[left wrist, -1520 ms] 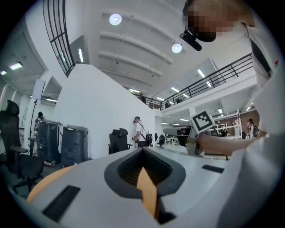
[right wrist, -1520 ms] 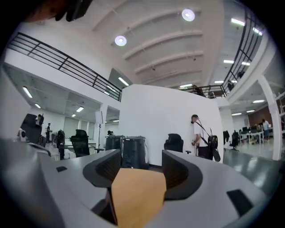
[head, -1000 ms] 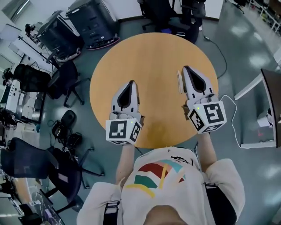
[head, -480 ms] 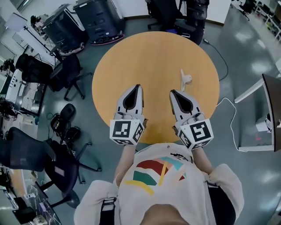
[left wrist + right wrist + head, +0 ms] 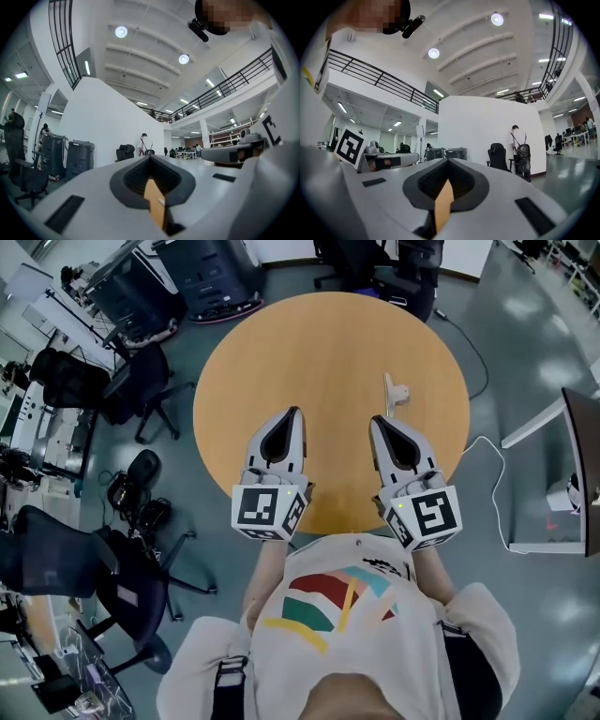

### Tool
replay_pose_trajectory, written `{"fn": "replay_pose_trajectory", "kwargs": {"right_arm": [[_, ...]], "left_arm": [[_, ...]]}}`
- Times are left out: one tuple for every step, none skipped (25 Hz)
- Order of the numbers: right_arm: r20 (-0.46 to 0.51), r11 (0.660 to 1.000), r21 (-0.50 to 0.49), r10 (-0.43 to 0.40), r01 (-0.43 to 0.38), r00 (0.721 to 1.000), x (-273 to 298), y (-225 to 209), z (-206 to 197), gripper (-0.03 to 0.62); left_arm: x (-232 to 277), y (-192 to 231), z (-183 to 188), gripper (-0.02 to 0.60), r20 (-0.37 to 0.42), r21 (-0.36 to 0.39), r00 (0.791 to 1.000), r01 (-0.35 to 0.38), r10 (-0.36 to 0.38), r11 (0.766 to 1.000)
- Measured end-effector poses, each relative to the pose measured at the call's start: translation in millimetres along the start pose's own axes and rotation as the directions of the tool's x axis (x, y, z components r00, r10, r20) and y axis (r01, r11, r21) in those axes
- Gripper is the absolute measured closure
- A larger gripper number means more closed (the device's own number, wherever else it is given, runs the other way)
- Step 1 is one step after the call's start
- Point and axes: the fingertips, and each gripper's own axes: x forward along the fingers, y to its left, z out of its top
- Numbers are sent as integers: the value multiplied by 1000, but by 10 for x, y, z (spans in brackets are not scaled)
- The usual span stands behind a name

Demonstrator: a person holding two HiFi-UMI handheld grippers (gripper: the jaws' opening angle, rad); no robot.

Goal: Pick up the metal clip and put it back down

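Wood-tone round tabletop [image 5: 319, 343] fills the centre of the head view, grey floor [image 5: 525, 352] all round it. Metal clip [image 5: 392, 397] lies on the tabletop, right of frame centre, toward the tabletop's right edge: thin pale strip with a small tab on its right side. Nothing grips it.

Clip is just beyond the nose of the right tool [image 5: 377, 422], near but apart, with bare wood between them. Right tool sits over the lower right part of the tabletop, nose pointing up-frame and a bit left. Right marker cube [image 5: 428, 517] is at its back end, past the tabletop's near edge. Jaws pressed together, nothing in them; right gripper view shows the two grey jaws meeting at a point, with only a sliver of orange wood below.

Left tool [image 5: 294, 412] is over the lower centre-left of the tabletop, nose up-frame, well apart from the clip. Left marker cube [image 5: 267, 512] is at its back. Jaws also together and empty in the left gripper view, same sliver of wood under them. The two tools lie side by side, not touching.

Person's light shirt [image 5: 337, 615] with a coloured print takes the bottom of the frame. Dark office chair [image 5: 141, 395] is at left. Black cases [image 5: 202, 277] are at upper left. White cable [image 5: 492, 484] runs over the floor at right.

Both gripper views look out over the room: ceiling lights, balcony railing, white wall, far-off standing person with a backpack [image 5: 516, 140].
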Motion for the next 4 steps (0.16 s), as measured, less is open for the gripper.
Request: {"fn": "replay_pose_trajectory", "kwargs": {"right_arm": [[1, 1000, 0, -2, 2, 1000, 0, -14, -4, 580], [2, 1000, -1, -3, 3, 1000, -1, -22, -11, 580], [3, 1000, -1, -4, 4, 1000, -3, -26, -21, 580], [4, 1000, -2, -4, 4, 1000, -5, -29, -31, 580]], "left_arm": [[15, -9, -3, 538, 0, 1, 1000, 2, -2, 1000], [24, -16, -8, 538, 1, 2, 1000, 4, -4, 1000], [30, -21, -14, 538, 2, 3, 1000, 5, -5, 1000], [34, -26, -21, 538, 3, 4, 1000, 7, -7, 1000]]}}
